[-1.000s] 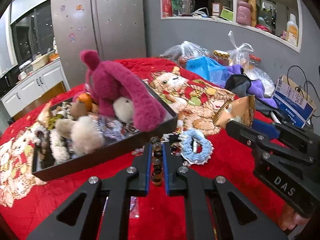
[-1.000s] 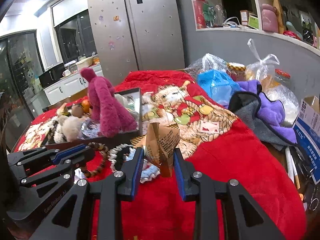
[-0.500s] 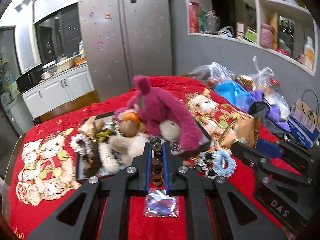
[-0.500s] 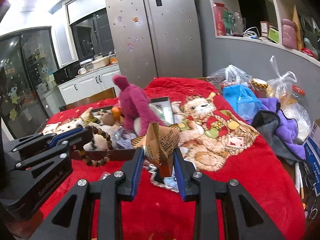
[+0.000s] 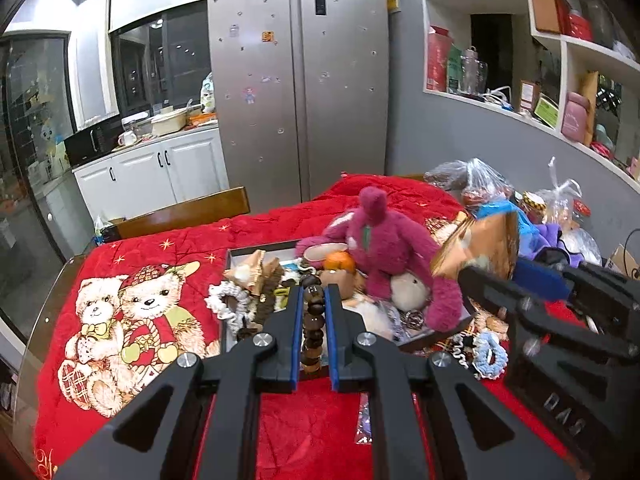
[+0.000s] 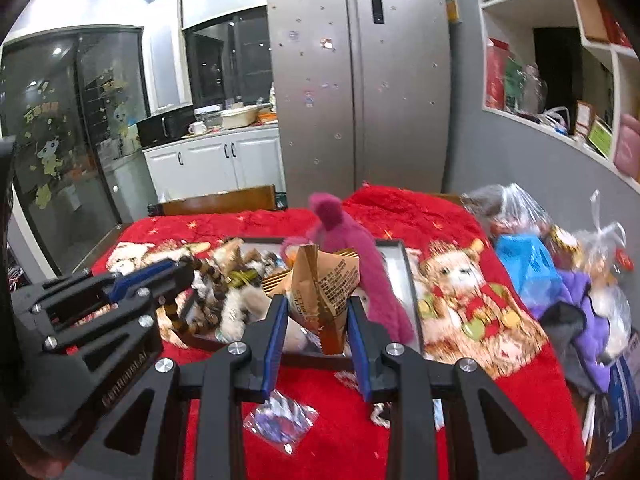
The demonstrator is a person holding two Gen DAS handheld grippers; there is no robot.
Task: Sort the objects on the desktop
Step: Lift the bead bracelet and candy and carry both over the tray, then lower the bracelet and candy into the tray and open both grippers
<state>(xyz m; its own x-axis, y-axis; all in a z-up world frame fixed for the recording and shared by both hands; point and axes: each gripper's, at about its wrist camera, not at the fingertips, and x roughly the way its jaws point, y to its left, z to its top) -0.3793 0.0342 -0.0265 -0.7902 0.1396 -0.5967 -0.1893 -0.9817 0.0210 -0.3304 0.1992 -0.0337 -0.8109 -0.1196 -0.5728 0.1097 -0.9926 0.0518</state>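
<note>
A string of brown wooden beads [image 5: 313, 320] hangs between the blue pads of my left gripper [image 5: 313, 294], which is shut on it above the near rim of the dark tray [image 5: 256, 249]. My right gripper [image 6: 318, 306] is shut on a crumpled brown paper snack packet [image 6: 324, 288], held up in front of the same tray [image 6: 404, 258]. The tray holds a magenta plush rabbit [image 5: 384, 240], pale plush toys, an orange fruit and hair ties. In the right wrist view the left gripper [image 6: 176, 274] shows at left with the beads [image 6: 204, 292] dangling.
A red blanket with bear pictures [image 5: 132, 320] covers the table. On it lie a blue scrunchie [image 5: 490, 354] and a small clear bag [image 6: 280, 420]. Plastic bags [image 6: 520, 220] and purple cloth [image 6: 580, 296] crowd the right side. A wooden chair back [image 5: 184, 216] stands behind.
Both grippers have risen off the blanket and moved left toward the tray, carrying the beads and the packet. The scrunchie stays on the blanket.
</note>
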